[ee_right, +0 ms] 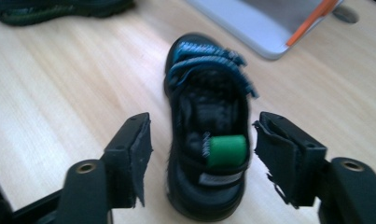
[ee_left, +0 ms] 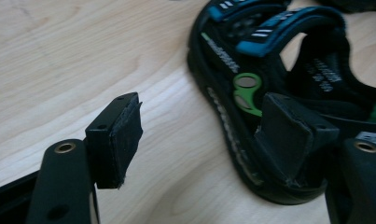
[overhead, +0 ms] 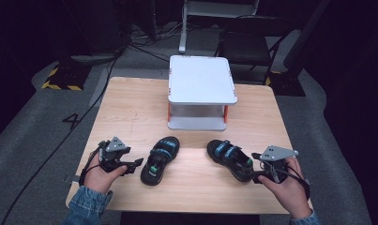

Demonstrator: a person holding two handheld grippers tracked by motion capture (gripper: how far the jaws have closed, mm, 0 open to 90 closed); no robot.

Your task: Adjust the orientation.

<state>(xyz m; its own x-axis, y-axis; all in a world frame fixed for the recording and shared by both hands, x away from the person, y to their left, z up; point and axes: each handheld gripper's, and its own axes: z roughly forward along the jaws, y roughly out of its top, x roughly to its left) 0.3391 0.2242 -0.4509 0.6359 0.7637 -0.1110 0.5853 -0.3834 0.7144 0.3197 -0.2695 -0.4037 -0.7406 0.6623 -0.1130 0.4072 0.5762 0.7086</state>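
Two small black sandals with blue straps and green tabs lie on the wooden table. The left sandal lies just right of my left gripper, which is open; its right jaw rests beside the sandal's heel side. The right sandal points away from my right gripper. That gripper is open, one jaw on each side of the sandal's heel, apart from it.
A white two-level stand with orange posts sits at the table's far middle; its lower shelf corner is ahead of the right sandal. A dark chair and cables lie on the floor beyond the table.
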